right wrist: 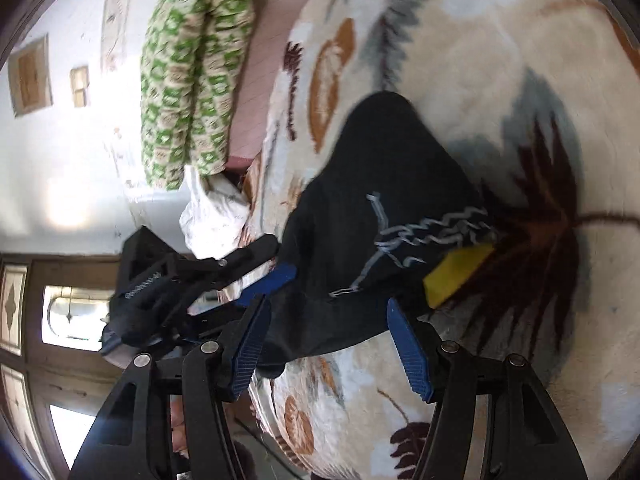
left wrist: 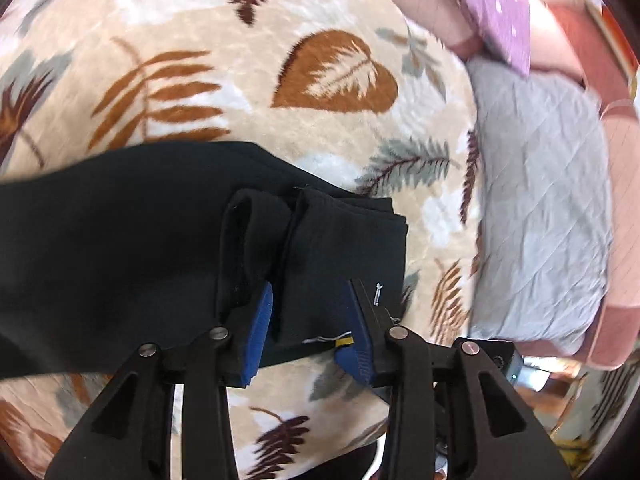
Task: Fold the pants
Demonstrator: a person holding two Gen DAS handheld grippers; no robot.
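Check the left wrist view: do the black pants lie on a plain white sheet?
No, the black pants lie on a beige blanket printed with brown and grey leaves.

Black pants (right wrist: 376, 200) lie between the parted right hand-held gripper (right wrist: 332, 344) pads.

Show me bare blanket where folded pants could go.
Free: leaf-print blanket beyond the black pants, up to the grey pillow. Crowded: near edge, where pants lie between both the left gripper and right gripper.
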